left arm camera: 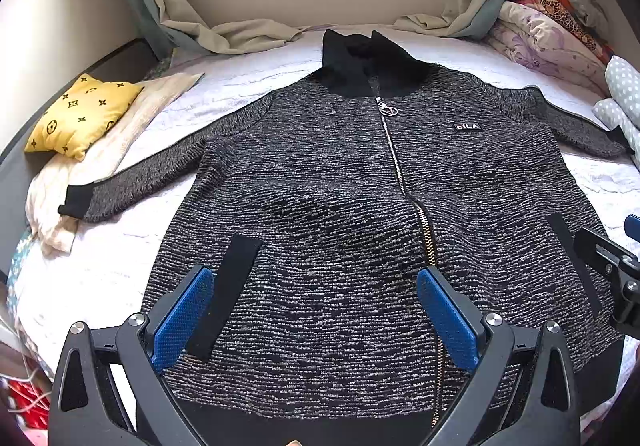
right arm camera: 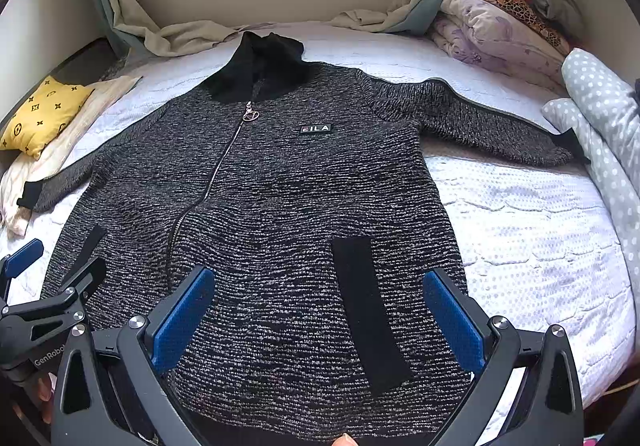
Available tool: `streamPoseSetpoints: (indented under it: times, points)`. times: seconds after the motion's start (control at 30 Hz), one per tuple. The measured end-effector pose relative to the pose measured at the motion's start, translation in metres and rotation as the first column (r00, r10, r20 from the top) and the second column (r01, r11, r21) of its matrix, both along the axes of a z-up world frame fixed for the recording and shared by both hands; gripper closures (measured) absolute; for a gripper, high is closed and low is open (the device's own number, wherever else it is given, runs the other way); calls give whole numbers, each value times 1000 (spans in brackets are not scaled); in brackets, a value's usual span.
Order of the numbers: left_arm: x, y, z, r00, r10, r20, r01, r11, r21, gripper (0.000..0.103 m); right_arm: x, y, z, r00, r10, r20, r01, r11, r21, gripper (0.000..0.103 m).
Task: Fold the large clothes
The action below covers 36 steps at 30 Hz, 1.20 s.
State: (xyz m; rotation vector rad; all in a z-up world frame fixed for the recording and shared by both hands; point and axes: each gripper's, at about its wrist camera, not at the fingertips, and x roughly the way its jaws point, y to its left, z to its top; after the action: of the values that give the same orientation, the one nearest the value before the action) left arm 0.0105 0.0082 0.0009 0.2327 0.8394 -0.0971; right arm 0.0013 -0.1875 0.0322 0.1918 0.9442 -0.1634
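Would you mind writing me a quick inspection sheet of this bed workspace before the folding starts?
Surface: bed with a pale quilted cover, lightly wrinkled.
Job's things: jacket, grey-black knit, lies front up and zipped, both sleeves spread out, collar away from the cameras.
Clutter: yellow cushion on a cream cloth at one side; folded bedding and a dotted pillow at the other.
Grippers: left gripper and right gripper both open over the jacket's hem, holding nothing.
Cables: white cord beside the bed.
Surroundings: curtains draped onto the far edge, wall behind.
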Motion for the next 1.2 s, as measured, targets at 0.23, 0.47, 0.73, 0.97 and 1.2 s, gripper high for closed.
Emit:
streamPoseSetpoints:
  times: [0.23, 0.47, 0.73, 0.97, 1.2]
  points:
    - [-6, 3, 1, 1000, -4, -5, 4, 1000, 15, 0, -3, 1, 2, 1000, -12, 2, 12, 1000, 13, 0]
    - [-36, 12, 6, 1000, -30, 0, 30, 999, 43, 0, -28, 12, 9, 1000, -22, 11, 22, 1000, 13, 0]
    - [-75, 36, -6, 999, -5, -32, 7, 999, 49, 0, -67, 30, 4, 997, -75, 5, 75, 997, 22, 0]
    - [-95, 51, -7, 1000, 19, -19, -18, 998, 55, 0, -87, 50, -4, 999, -42, -3, 42, 999, 25, 0]
    - [-98, 53, 1, 999, 32, 18, -33, 998, 62, 0, -96, 48, 5, 998, -52, 30, 52, 999, 4, 0]
